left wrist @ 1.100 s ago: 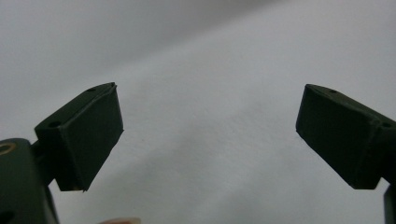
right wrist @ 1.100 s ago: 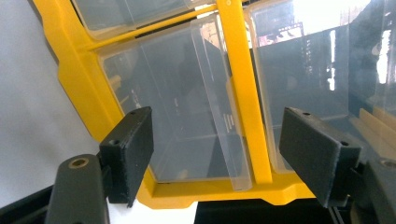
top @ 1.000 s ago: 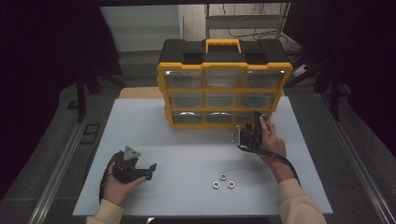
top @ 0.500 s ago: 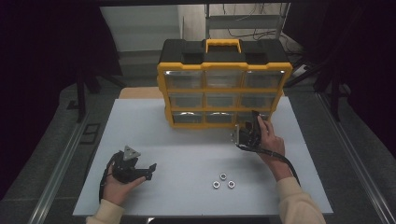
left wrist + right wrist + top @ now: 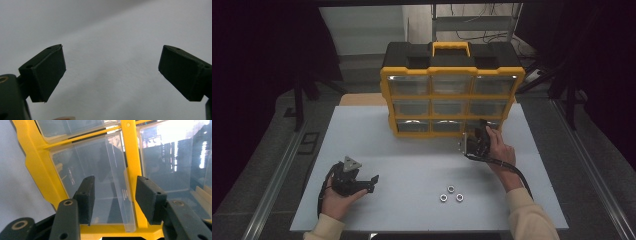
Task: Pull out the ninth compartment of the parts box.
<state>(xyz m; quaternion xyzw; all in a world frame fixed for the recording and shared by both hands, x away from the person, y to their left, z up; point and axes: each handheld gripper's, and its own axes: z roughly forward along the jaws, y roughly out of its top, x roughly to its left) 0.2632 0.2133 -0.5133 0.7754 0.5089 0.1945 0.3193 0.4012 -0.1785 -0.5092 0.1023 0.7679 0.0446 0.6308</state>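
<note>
Clear drawer handle (image 5: 120, 195) between the right tool's (image 5: 113, 198) closing jaws, not yet clamped.

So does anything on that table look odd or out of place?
Three small metal nuts lie loose on the white table, outside the yellow organiser. At its bottom row, a clear plastic drawer sits between the right hand-held gripper jaws, which have been closing.

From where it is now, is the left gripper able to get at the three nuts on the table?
Probably yes. The left gripper rests open on the table, and nothing lies on the bare surface between it and the nuts.
</note>
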